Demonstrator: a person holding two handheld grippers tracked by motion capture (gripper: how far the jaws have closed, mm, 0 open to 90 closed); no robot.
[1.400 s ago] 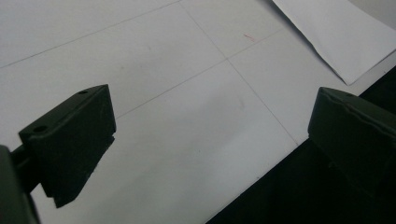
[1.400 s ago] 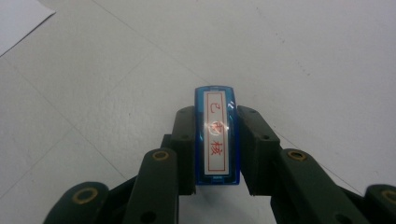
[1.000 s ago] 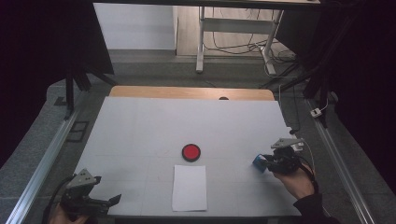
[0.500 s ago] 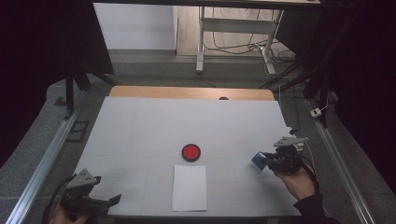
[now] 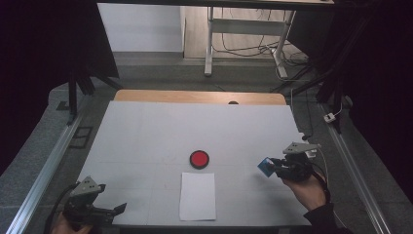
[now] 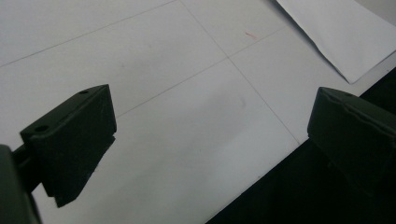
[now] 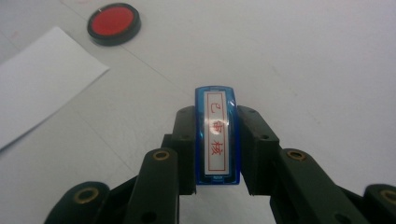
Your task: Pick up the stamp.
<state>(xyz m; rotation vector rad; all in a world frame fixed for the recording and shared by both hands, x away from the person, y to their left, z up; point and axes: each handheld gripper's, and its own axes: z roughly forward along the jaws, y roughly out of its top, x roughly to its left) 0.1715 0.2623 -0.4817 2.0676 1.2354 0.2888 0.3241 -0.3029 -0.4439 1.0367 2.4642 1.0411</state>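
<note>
Okay: blue stamp (image 7: 216, 135) clamped between right gripper (image 7: 216, 140) jaws, label facing up, held over the white table (image 5: 146, 131) at near right. Red ink pad (image 5: 199, 159) and paper sheet (image 5: 197, 196) lie left of it. Left gripper (image 5: 104, 210) jaws spread wide, nothing in them, near-left corner.

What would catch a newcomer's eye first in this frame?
The red round pad in its black rim, near the middle of the white table, stands out most. Next is the blue stamp with red characters on its label, clamped between the jaws of the right gripper. A white sheet of paper lies just in front of the pad.
</note>
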